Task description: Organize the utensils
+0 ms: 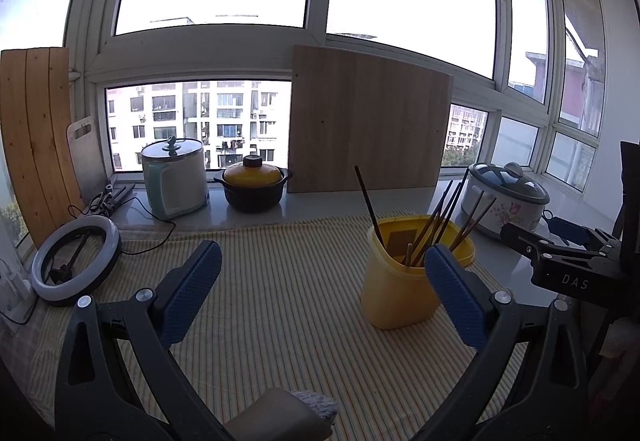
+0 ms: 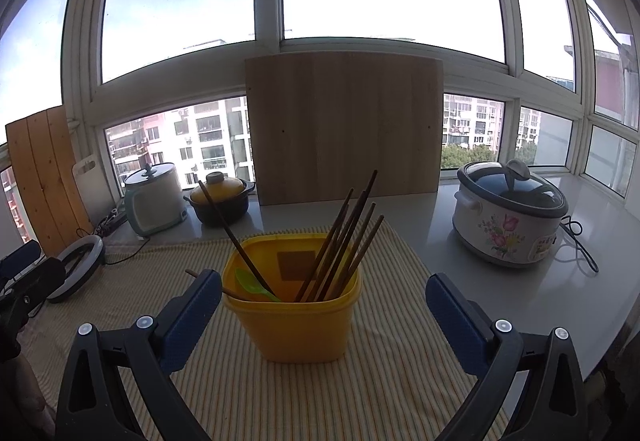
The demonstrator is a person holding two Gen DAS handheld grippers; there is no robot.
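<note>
A yellow plastic holder stands upright on a striped cloth. It holds several dark brown chopsticks and a green spoon. My right gripper is open and empty, its blue pads either side of the holder and nearer the camera. In the left wrist view the holder stands at the right, partly behind the right pad. My left gripper is open and empty over the cloth. The right gripper's black body shows at the far right.
On the sill stand a flowered slow cooker, a yellow-lidded black pot, a pale green cooker and a wooden board leaning on the window. A ring light with a cable lies at the left.
</note>
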